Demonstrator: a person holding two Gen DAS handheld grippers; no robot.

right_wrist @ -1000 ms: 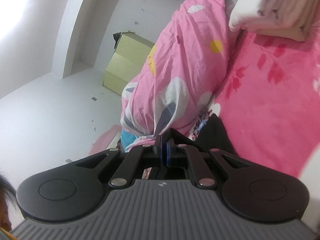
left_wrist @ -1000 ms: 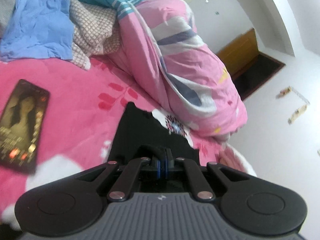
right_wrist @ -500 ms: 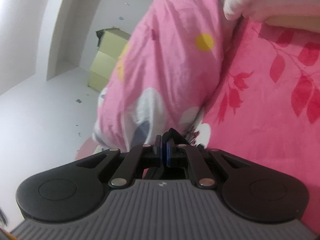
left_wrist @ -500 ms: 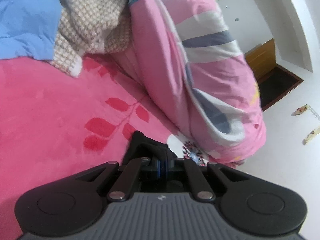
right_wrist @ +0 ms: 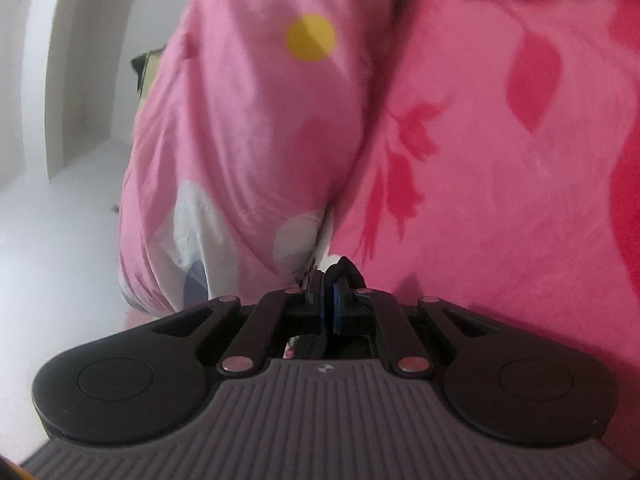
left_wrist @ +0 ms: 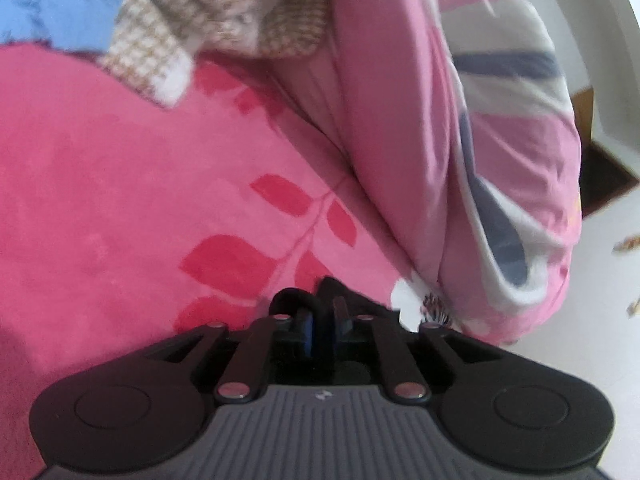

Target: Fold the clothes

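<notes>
both grippers low over the bed, jaws easing off a black garment

the left gripper (left_wrist: 322,330) points down at a shallow slant, nose close to the pink bed cover (left_wrist: 120,200) with its red leaf print. its jaws have just been opening: a narrow gap shows between the blue pads (left_wrist: 307,332), and the black garment (left_wrist: 340,300) sits bunched right at the tips and between them. the pads look parted from the cloth rather than pressing on it, though blur makes this hard to read.

the right gripper (right_wrist: 329,304) lies nearer to level, also close above the bed cover (right_wrist: 500,200). its jaws have just been opening too, but only a sliver separates the blue pads (right_wrist: 338,312), and a fold of the black garment (right_wrist: 346,270) curls over the tips. whether the pads still nip the cloth, i cannot tell.

now the views split. the left wrist camera alone shows a tan checked garment (left_wrist: 208,12) heaped at the top, a blue cloth (left_wrist: 52,4) in the far left corner, a dark doorway (left_wrist: 600,176) at the right edge, and the quilt (left_wrist: 460,140) with grey-blue and white stripes rising beside the bed cover.

the right wrist camera alone shows the same quilt (right_wrist: 248,140) from its other side, with a yellow dot (right_wrist: 310,37) and white patches, plus a pale floor (right_wrist: 52,240) and a white wall corner (right_wrist: 52,60) on the left. a yellowish box (right_wrist: 150,68) peeks out behind the quilt.

the black garment lies on the bed cover just beside the quilt's foot, in both views.
</notes>
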